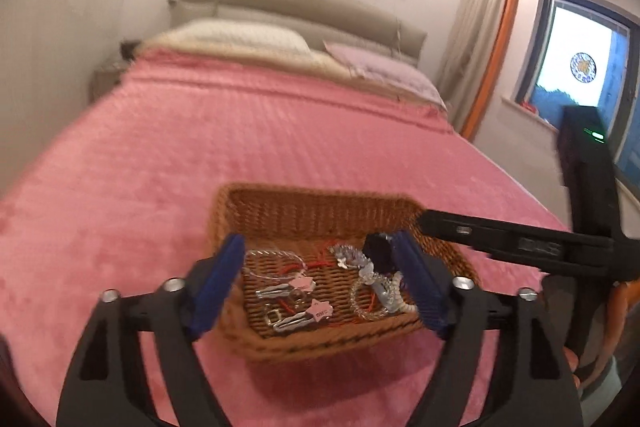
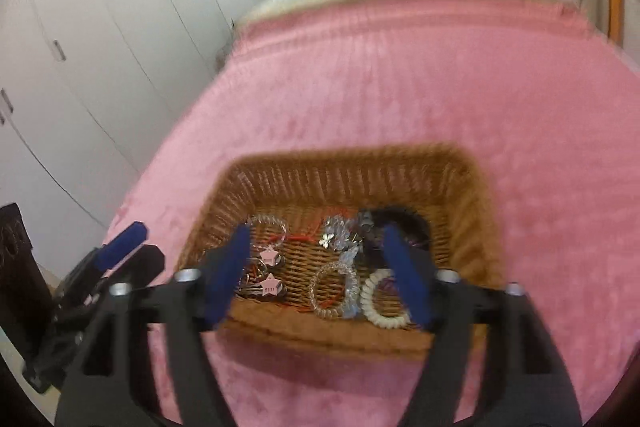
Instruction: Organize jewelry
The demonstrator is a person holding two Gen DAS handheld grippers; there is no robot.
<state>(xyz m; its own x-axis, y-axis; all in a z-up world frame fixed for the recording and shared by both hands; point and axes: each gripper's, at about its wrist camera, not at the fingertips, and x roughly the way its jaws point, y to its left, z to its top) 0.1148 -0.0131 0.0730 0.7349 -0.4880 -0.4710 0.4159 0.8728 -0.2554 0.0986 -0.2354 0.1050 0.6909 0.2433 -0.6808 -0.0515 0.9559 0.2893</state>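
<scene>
A brown wicker basket (image 1: 304,211) sits on the pink bedspread and also shows in the right wrist view (image 2: 352,175). It holds several pieces: pink star hair clips (image 1: 316,311) (image 2: 271,285), a clear coil hair tie (image 2: 334,291), a white coil hair tie (image 2: 382,301), a silver sparkly piece (image 1: 348,255) and red cord. My left gripper (image 1: 320,283) is open and empty above the basket's near side. My right gripper (image 2: 316,267) is open and empty over the basket; its arm shows at the right in the left wrist view (image 1: 520,243).
The pink bedspread (image 1: 200,147) stretches far behind the basket to pillows (image 1: 240,35) and a grey headboard. White wardrobe doors (image 2: 100,27) stand left of the bed. A window (image 1: 580,67) and curtain are at the right.
</scene>
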